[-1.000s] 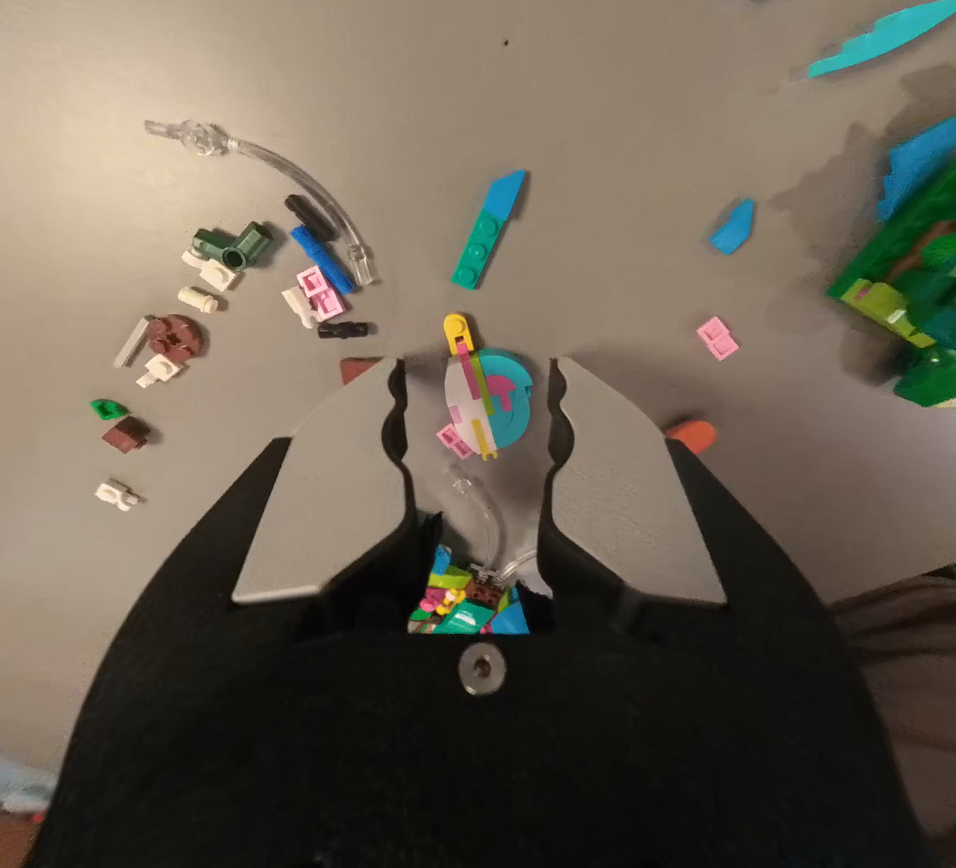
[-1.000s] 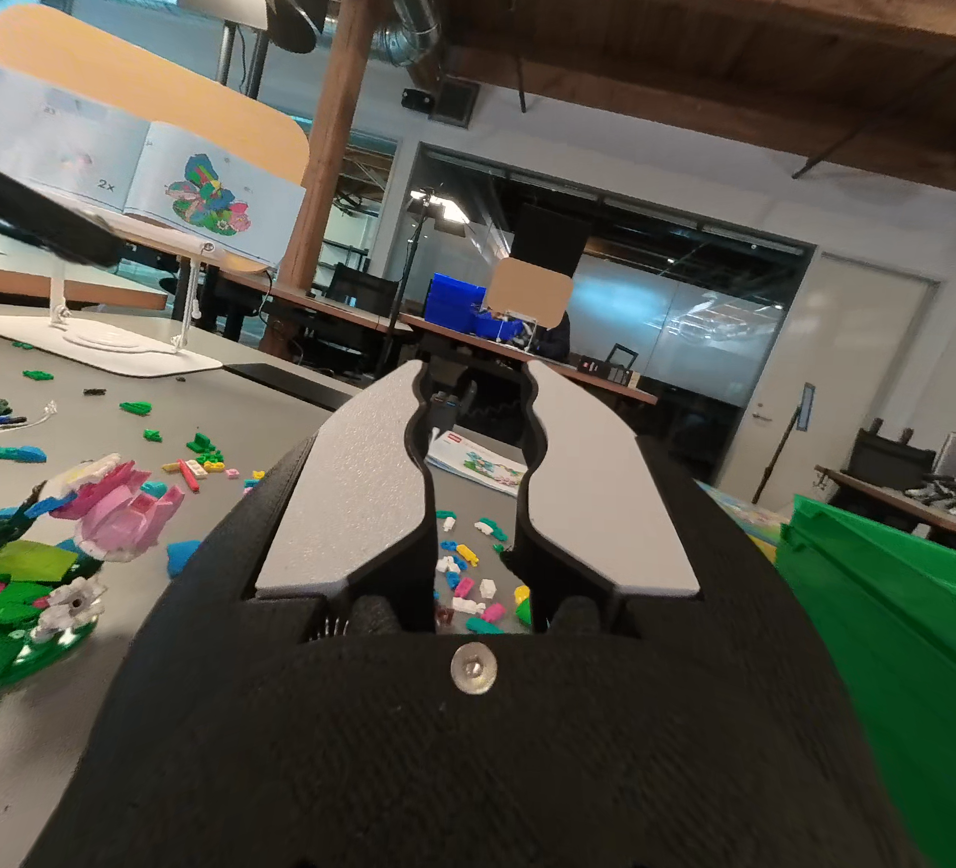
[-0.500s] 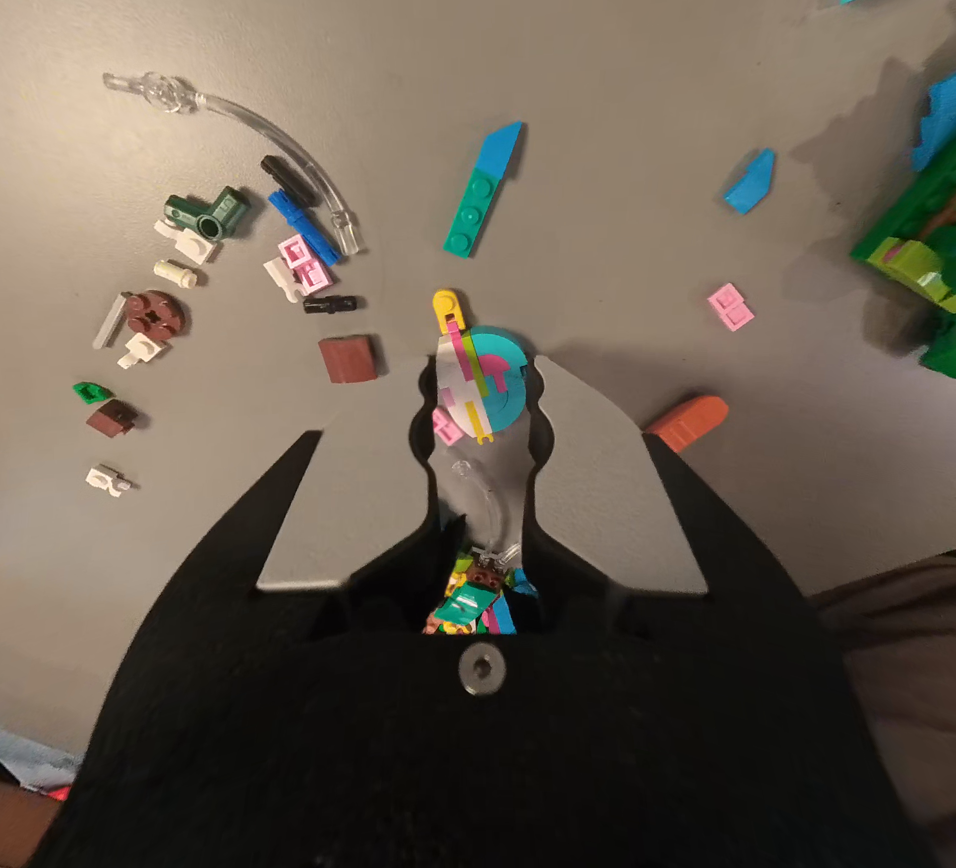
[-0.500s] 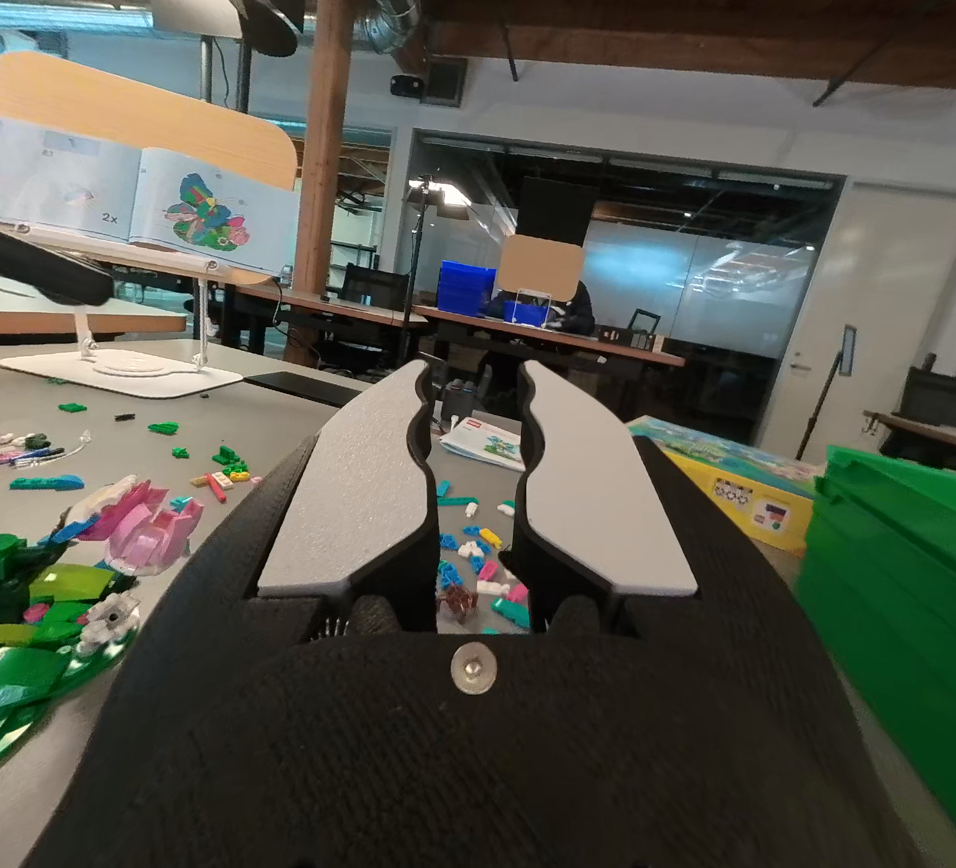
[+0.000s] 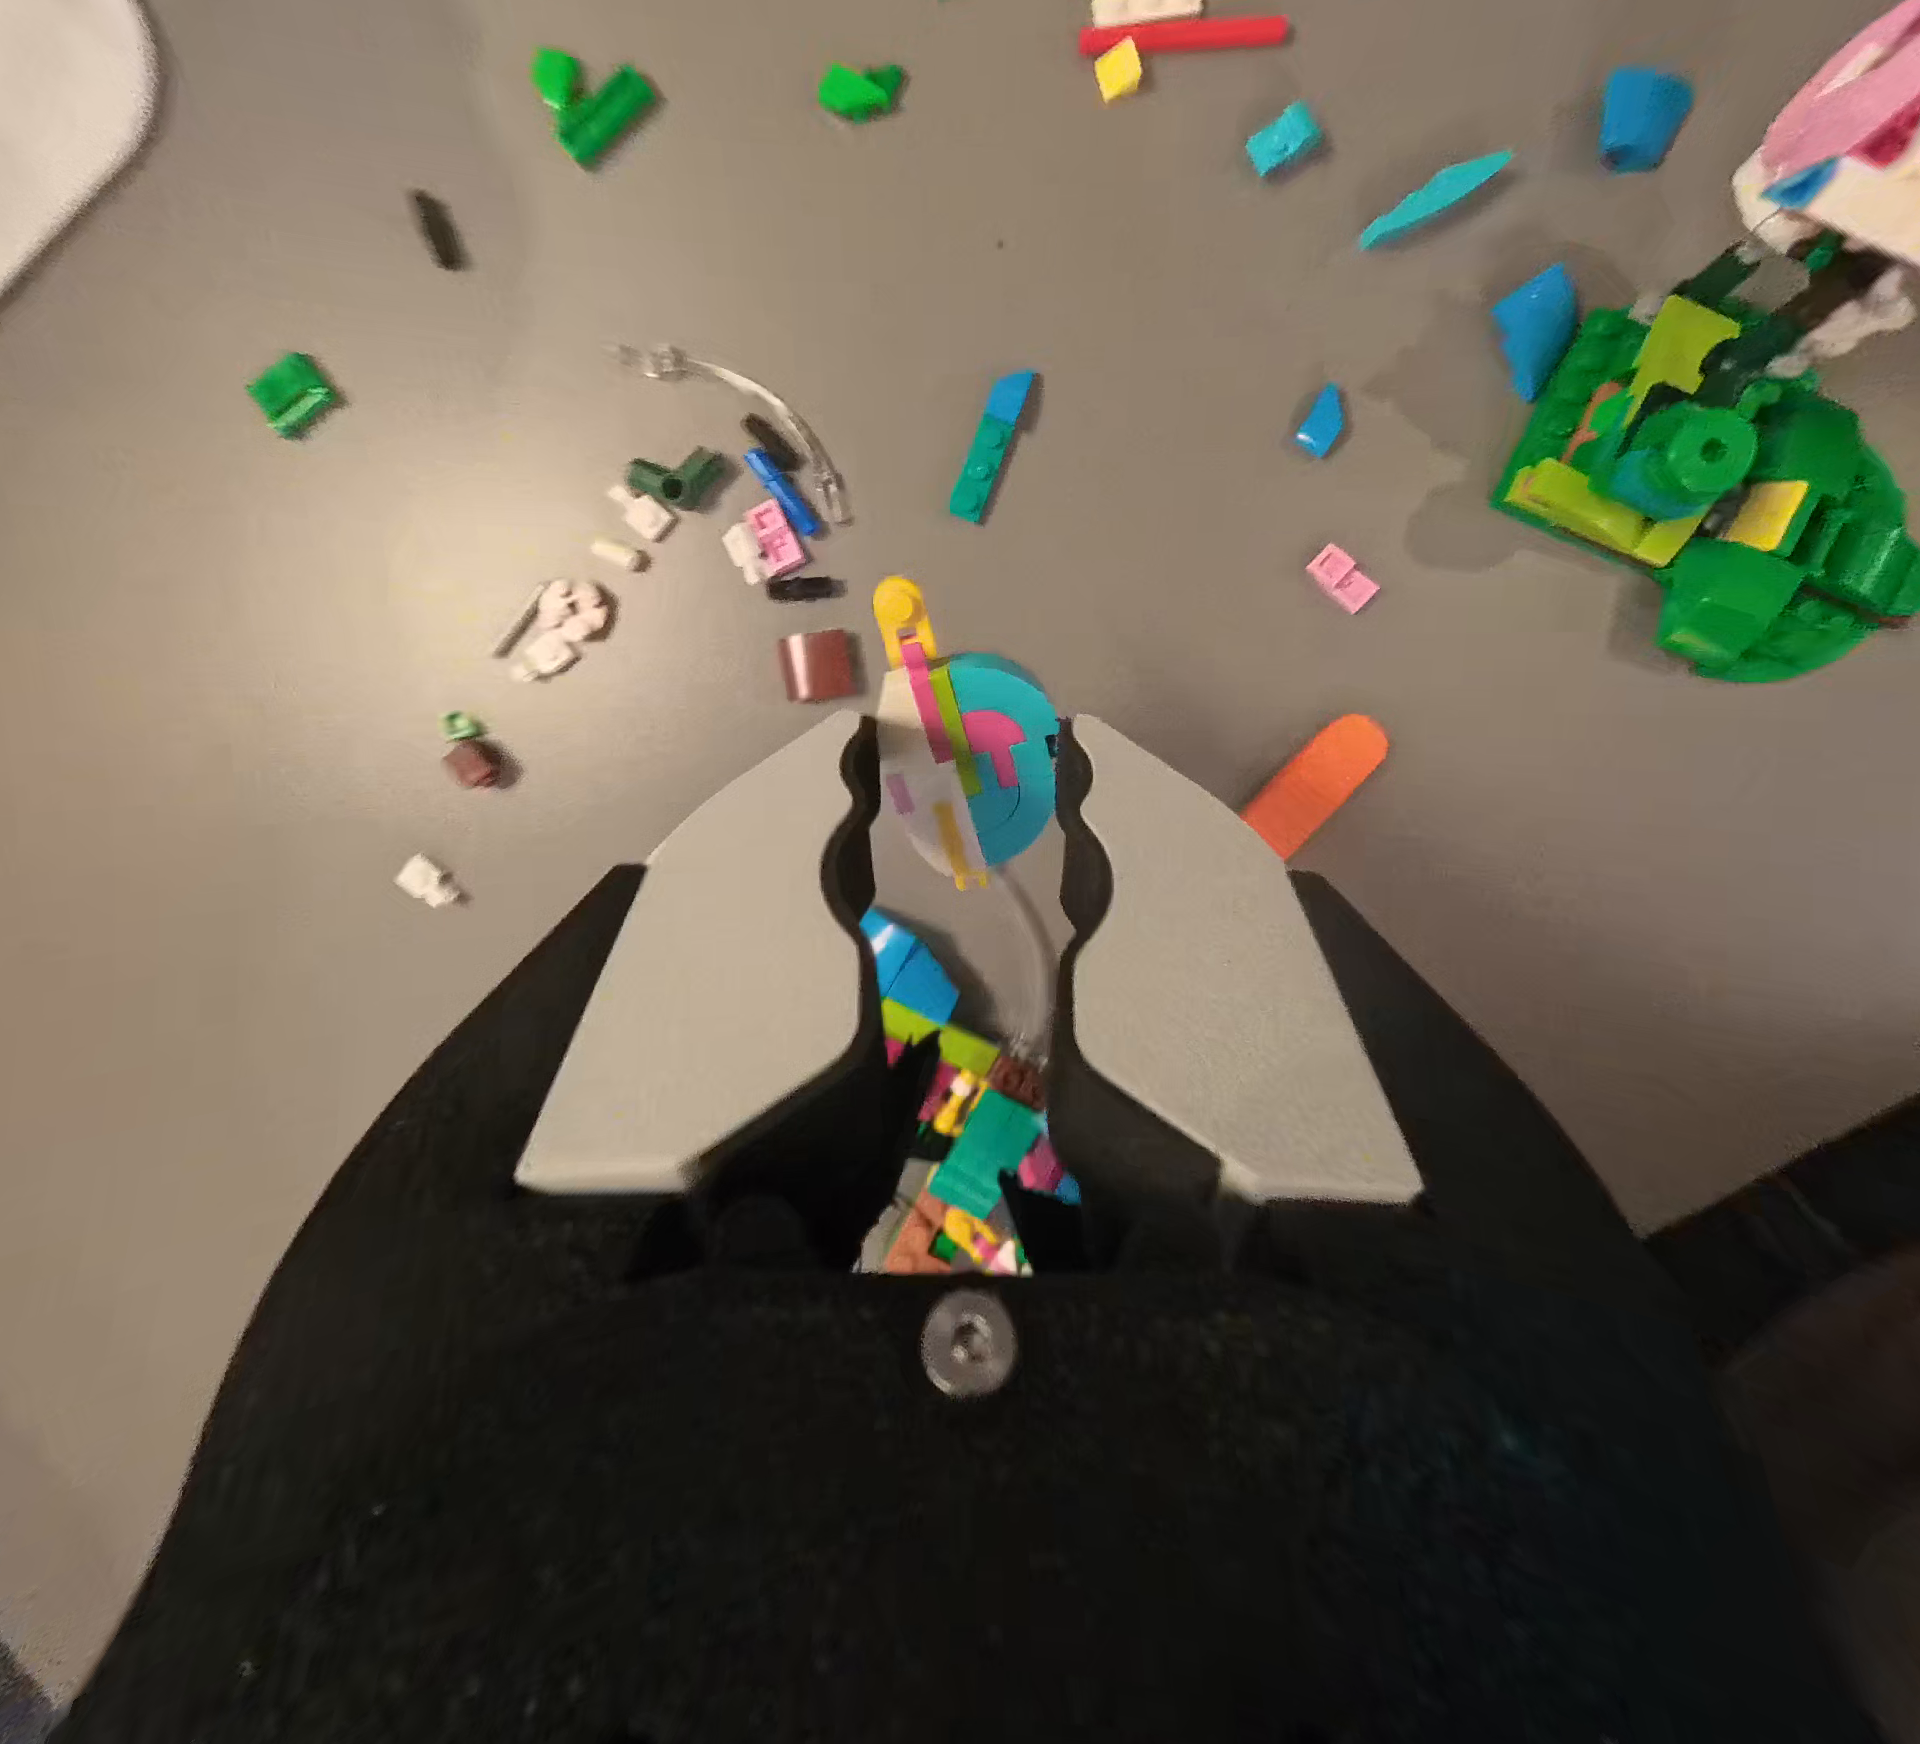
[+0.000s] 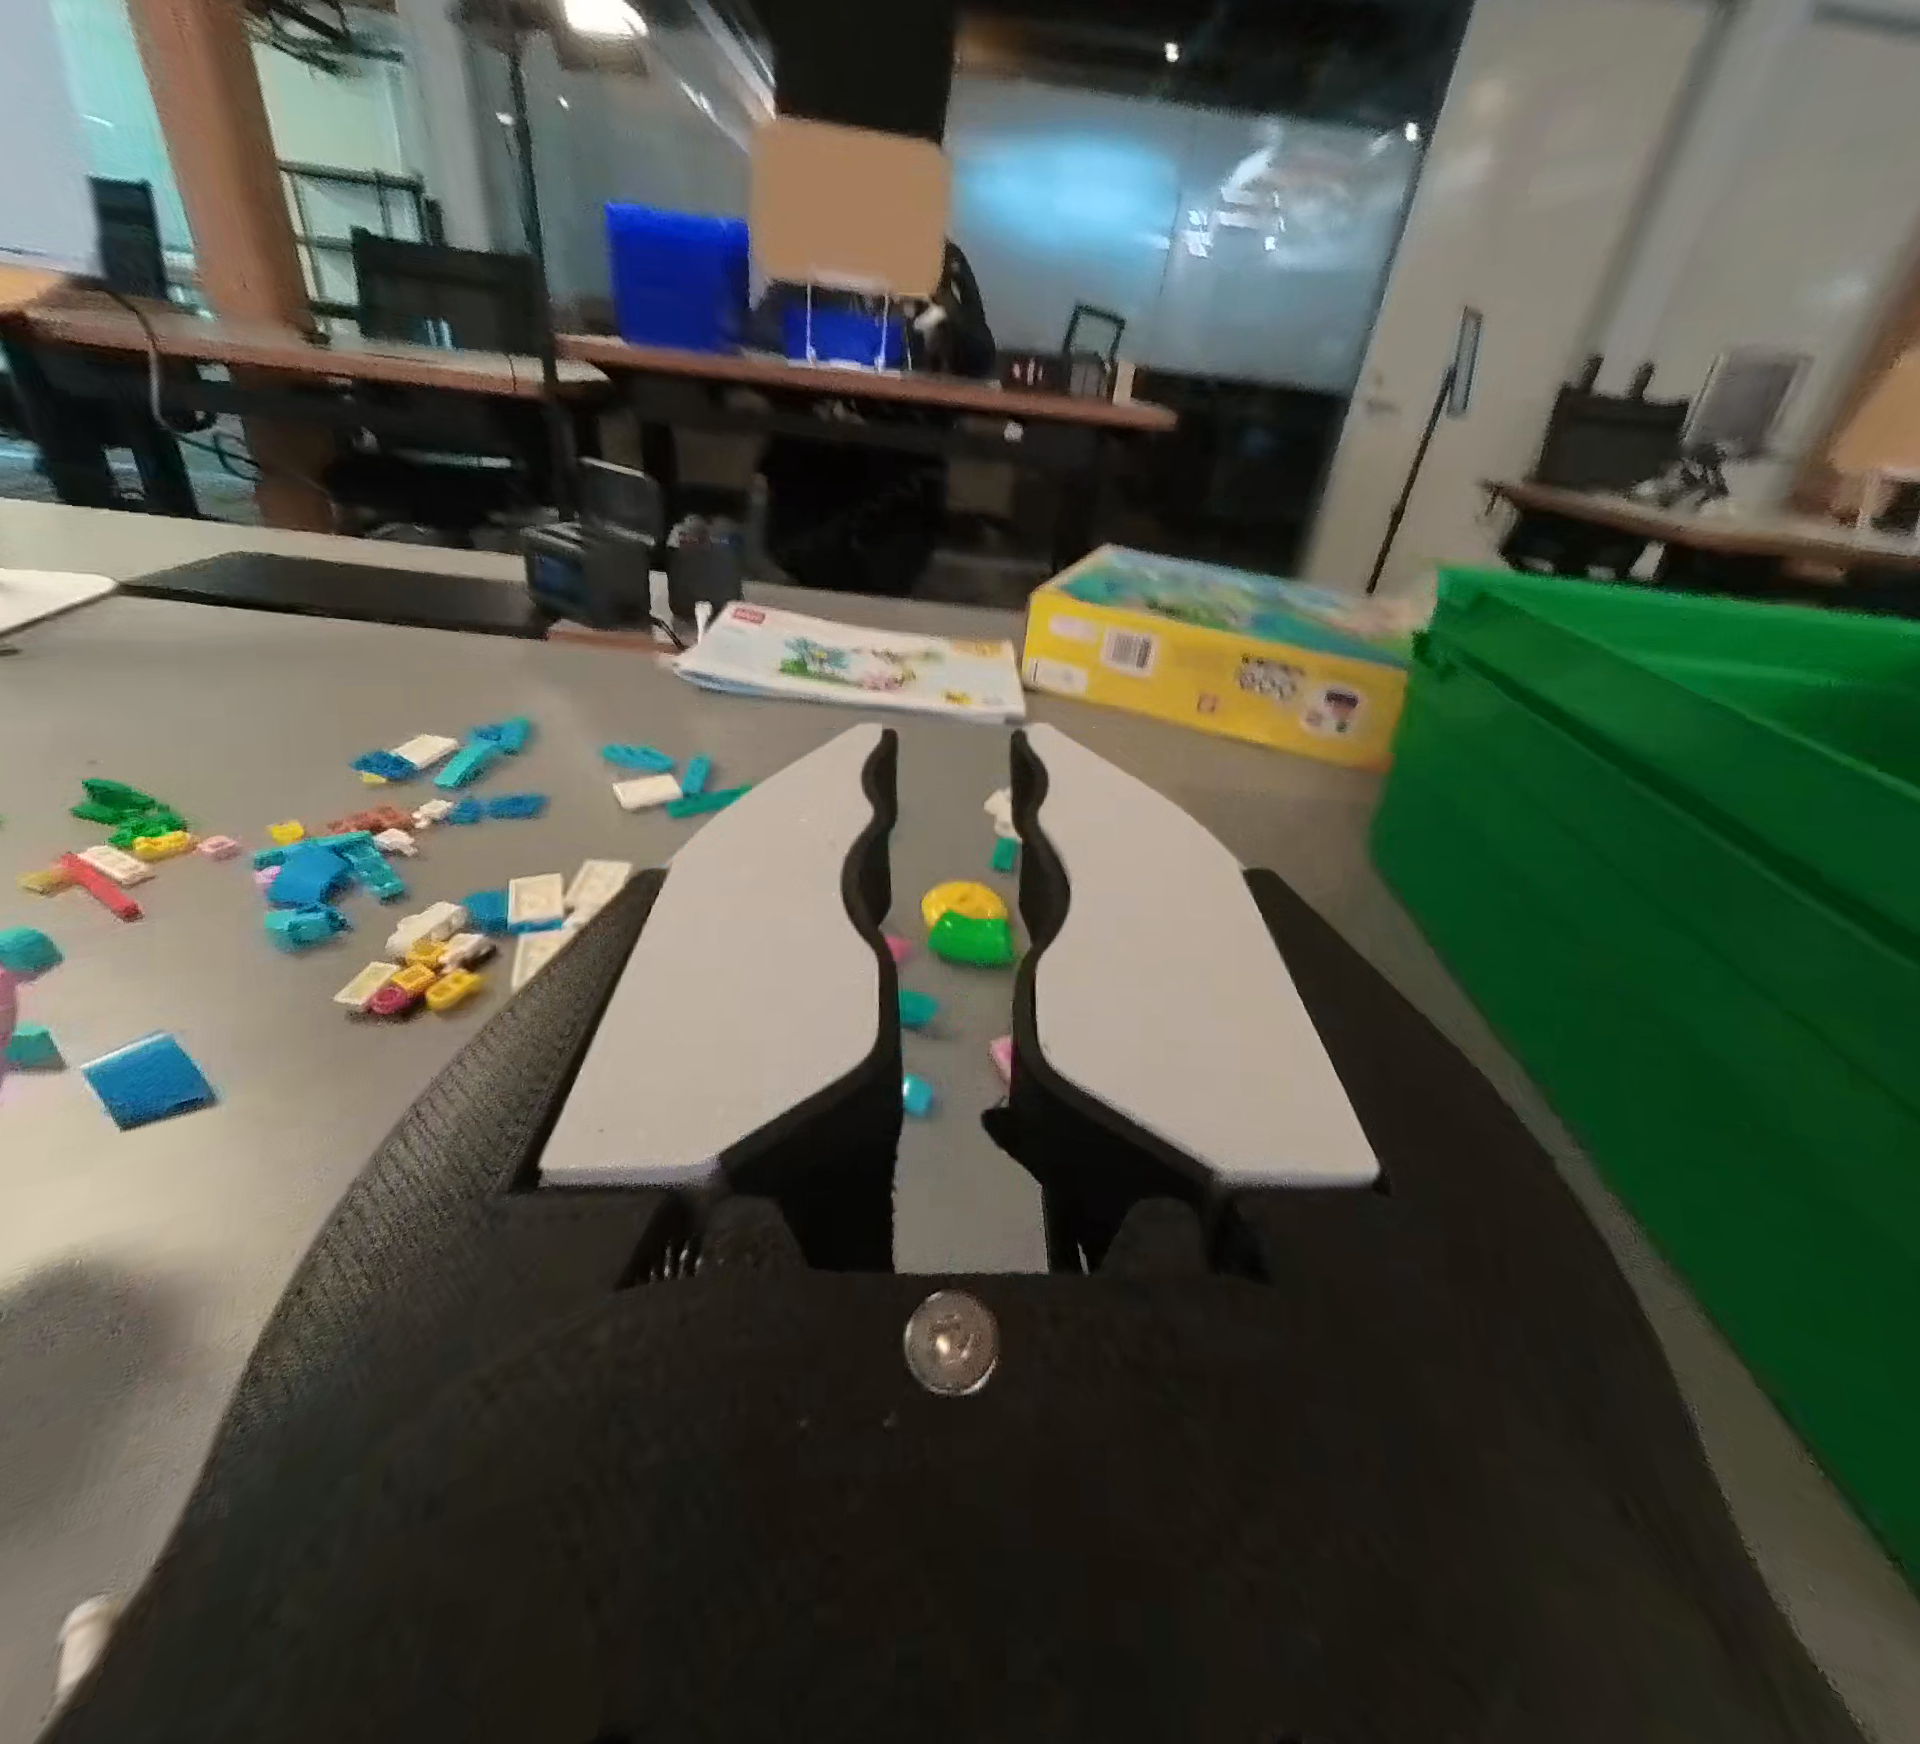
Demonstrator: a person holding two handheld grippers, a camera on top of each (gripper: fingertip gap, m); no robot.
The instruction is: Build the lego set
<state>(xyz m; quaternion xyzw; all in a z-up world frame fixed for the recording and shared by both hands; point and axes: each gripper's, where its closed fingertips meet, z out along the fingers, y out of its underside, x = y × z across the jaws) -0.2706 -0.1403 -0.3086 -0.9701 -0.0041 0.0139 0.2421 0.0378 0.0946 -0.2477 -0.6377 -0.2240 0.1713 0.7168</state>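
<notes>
My left gripper (image 5: 966, 728) is shut on a small round assembly (image 5: 971, 780) of teal, white, pink and yellow pieces, held well above the grey table (image 5: 312, 967). A clear curved tube hangs from it between the fingers. The partly built green base (image 5: 1704, 531) with a pink and white flower (image 5: 1849, 125) stands at the right. My right gripper (image 6: 948, 738) is open a little and empty, low over the table. A yellow round piece and a lime green piece (image 6: 966, 925) lie on the table behind its gap.
Loose pieces lie all over the table: an orange one (image 5: 1320, 780), a brown one (image 5: 819, 664), a teal-blue plate (image 5: 992, 447), a cluster of small parts (image 5: 717, 510). A green bin (image 6: 1683, 863) stands at the right, with a yellow box (image 6: 1216, 655) and a booklet (image 6: 852, 660) behind. Spacing between my two grippers at the tips: around 40 cm. Measured from the fingertips, the partly built green base (image 5: 1704, 531) is 15 cm or so from the left gripper and 25 cm from the right.
My left gripper has closed on the round assembly and lifted it high above the table. My right gripper has tipped down toward the table and swung right.
</notes>
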